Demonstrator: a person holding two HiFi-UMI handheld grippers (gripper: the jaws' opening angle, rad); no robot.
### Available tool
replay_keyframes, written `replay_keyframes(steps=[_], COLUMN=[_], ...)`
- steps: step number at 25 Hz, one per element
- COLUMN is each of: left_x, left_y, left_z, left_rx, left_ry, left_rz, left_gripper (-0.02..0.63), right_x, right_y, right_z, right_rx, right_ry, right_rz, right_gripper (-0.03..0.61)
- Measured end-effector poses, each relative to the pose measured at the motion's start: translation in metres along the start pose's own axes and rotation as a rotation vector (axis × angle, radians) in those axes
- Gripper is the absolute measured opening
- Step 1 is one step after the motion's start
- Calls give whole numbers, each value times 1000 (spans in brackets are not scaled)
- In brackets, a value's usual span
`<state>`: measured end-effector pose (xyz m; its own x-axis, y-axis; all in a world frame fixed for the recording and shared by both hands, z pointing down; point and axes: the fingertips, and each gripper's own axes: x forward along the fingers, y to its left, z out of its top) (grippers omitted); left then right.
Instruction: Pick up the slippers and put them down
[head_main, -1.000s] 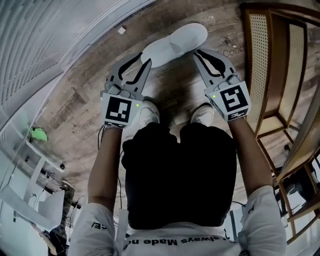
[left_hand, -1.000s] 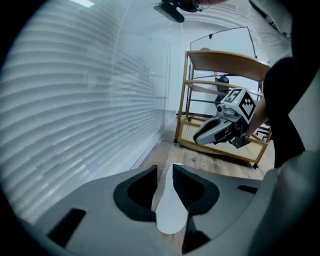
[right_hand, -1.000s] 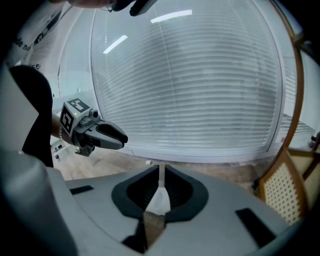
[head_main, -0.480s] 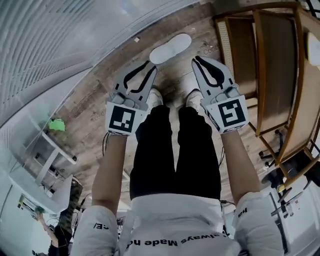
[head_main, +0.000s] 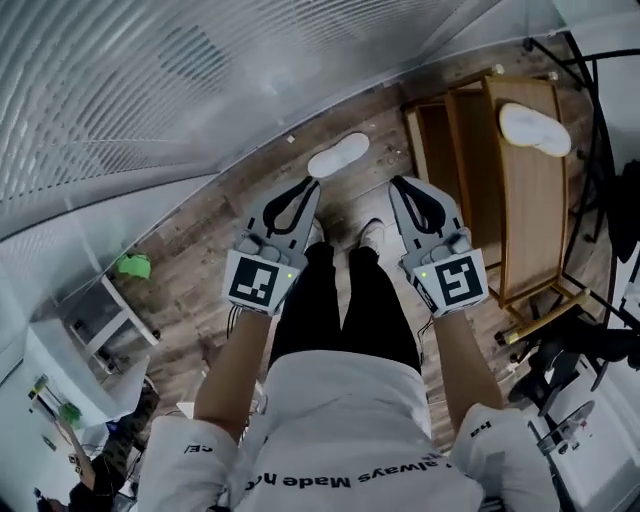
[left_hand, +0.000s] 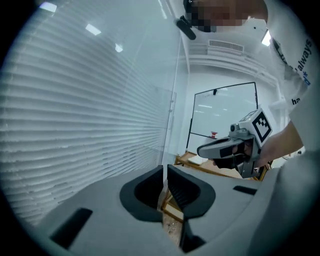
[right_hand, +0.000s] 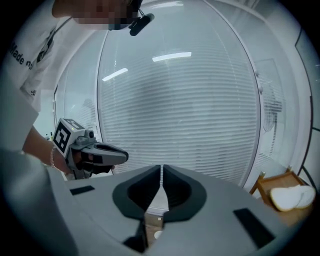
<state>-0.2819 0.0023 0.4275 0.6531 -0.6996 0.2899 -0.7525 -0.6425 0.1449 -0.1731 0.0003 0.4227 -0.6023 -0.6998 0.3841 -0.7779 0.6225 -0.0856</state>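
One white slipper lies on the wooden floor ahead of the person's feet. A second white slipper rests on top of a wooden table. Both grippers are held high in the air in front of the body, well above the floor slipper. The left gripper has its jaws closing, with only a thin slit left and nothing in it. My right gripper is shut and empty. Each gripper view shows the other gripper off to the side.
A wall of white blinds runs along the left and far side. A white shelf unit with a green item stands at the left. A chair base is at the right, near the table's front. The person's white shoes are below the grippers.
Both grippers have risen far from the floor and the floor slipper now looks small and distant. The left jaws have gone from wide open to nearly together. The table slipper came into view.
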Motion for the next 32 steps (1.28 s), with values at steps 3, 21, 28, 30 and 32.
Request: replay_keyframes(steps=[3, 21, 28, 30, 32], left_x=[-22, -121, -135, -139, -144], left_y=[-6, -82, -103, -106, -109], left_z=[54, 276, 306, 311, 315], left_rx=[-31, -24, 22, 33, 29], left_ry=[-26, -246, -280, -288, -291], left_rz=[12, 18, 25, 30, 33], left_gripper=[22, 12, 12, 12, 12], right_x=[-25, -143, -173, -179, -184], right_y=[7, 54, 68, 72, 75], right_z=[58, 258, 294, 302, 307], right_rx=[-15, -69, -87, -92, -94], right_ry=[-30, -171, -228, -247, -257], right_rz=[-11, -6, 2, 3, 4], right_gripper=[18, 18, 18, 18, 18])
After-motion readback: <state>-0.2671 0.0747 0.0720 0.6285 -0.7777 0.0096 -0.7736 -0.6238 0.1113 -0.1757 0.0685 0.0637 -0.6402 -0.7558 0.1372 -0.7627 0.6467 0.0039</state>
